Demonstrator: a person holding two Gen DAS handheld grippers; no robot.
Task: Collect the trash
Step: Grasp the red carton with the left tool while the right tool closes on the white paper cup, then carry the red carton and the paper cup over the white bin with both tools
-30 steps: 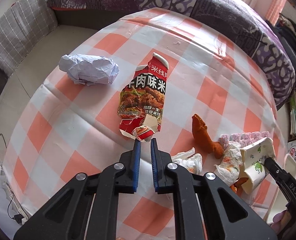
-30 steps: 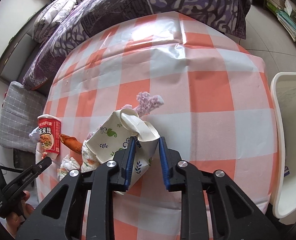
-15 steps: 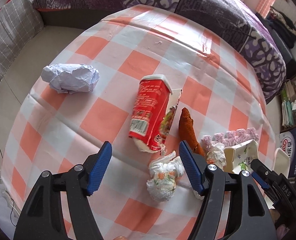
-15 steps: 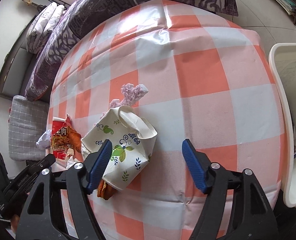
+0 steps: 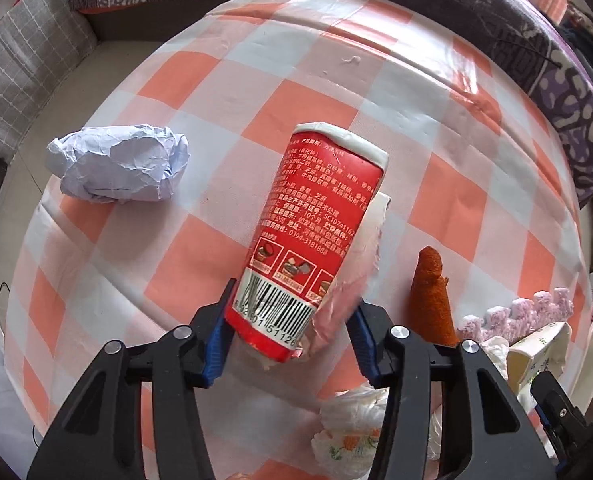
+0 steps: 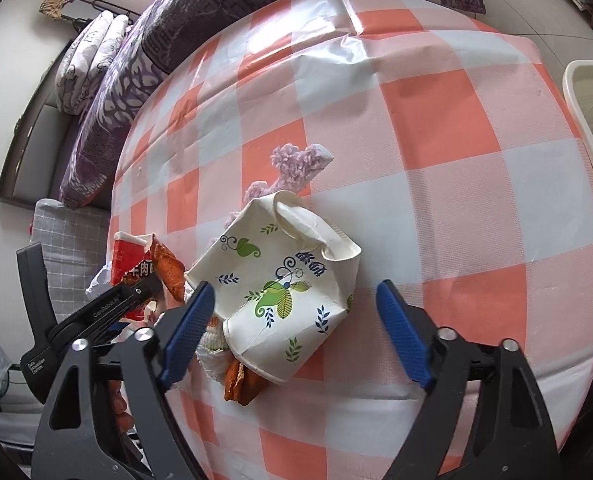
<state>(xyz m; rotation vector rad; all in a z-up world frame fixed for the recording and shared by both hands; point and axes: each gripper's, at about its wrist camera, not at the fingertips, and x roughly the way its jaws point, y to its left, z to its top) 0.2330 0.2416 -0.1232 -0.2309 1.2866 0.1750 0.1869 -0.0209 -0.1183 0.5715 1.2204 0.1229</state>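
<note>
On a round table (image 5: pixel 376 92) under an orange-and-white checked cloth, trash lies scattered. In the left wrist view, at nine o'clock, a ball of crumpled pale paper (image 5: pixel 120 168) sits well apart from the rest. At the centre a red noodle cup (image 5: pixel 316 236) lies on its side, white rim toward twelve o'clock and barcode end toward six. To its right stands an orange scrap (image 5: pixel 432 296), then a strip of pink fluff (image 5: pixel 528 312) and, at four o'clock, a crushed paper cup with leaf print (image 5: pixel 536 352). A printed tissue wad (image 5: pixel 352 428) lies at six o'clock. Beyond the table, a grey checked cushion (image 5: pixel 24 60) fills ten o'clock and a purple patterned bedspread (image 5: pixel 496 12) runs from twelve to two.

The left gripper (image 5: pixel 288 340) points steeply down, its jaws closing with the red noodle cup's barcode end between them; the left blue pad touches the cup, while the right pad meets the cup's torn white flap, blurred there.

In the right wrist view, the left gripper shows at eight o'clock by the red noodle cup. A pale plastic bin (image 6: pixel 592 120) stands off the table at three o'clock. The right gripper (image 6: pixel 292 320) tilts down over the crushed paper cup with leaf print, jaws closing: the left pad is at the cup's edge, the right pad clear of it.
</note>
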